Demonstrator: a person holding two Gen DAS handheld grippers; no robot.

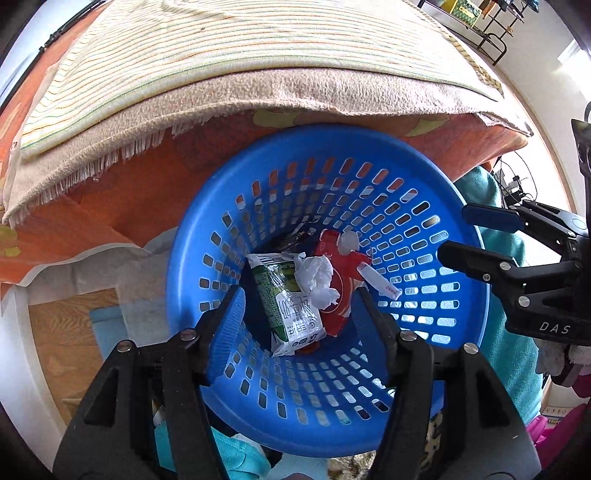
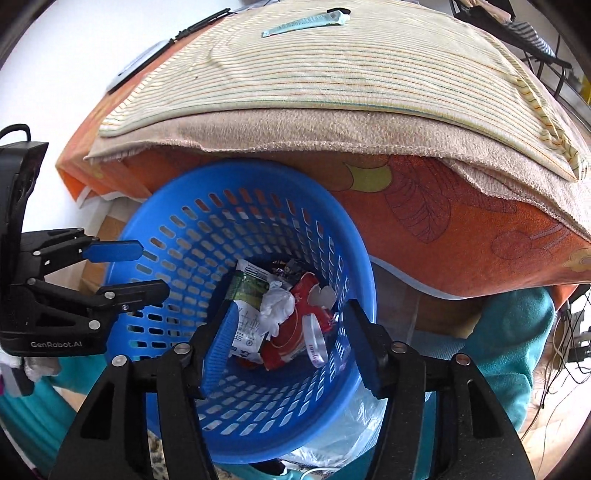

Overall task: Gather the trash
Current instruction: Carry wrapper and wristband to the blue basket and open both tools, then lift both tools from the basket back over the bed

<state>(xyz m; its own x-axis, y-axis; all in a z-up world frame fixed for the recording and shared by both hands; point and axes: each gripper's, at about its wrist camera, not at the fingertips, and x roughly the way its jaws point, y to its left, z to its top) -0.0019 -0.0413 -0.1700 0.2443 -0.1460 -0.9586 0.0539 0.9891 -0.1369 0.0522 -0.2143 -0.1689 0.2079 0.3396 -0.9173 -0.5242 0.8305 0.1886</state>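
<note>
While both grippers hang over its mouth, the blue slotted basket [image 1: 325, 177] stands on the floor against the side of a bed, below an orange bedcover [image 2: 461, 236], a beige fringed blanket [image 1: 258, 96] and a striped cloth [image 2: 332, 81] laid on top. At the bottom of the basket lies the trash: a green and white carton [image 1: 284, 295], a crumpled white tissue [image 1: 317, 277] resting on it, a red wrapper [image 1: 340, 273] beside them, and a small white strip [image 2: 314, 341] lying across the red wrapper. Seen from its own camera, the left gripper [image 1: 299, 314] points down into the basket with its blue-padded fingers [image 1: 229, 328] spread apart, nothing between them and nothing touching the pads. The right gripper [image 2: 288, 339] points down likewise, its fingers [image 2: 218, 347] also spread and empty above the trash. Each gripper shows in the other's view at the basket's rim, jaws parted. A pale green tube [image 2: 306, 24] lies on the striped cloth at the far side of the bed. Teal fabric [image 2: 513, 332] sits beside the basket.
</note>
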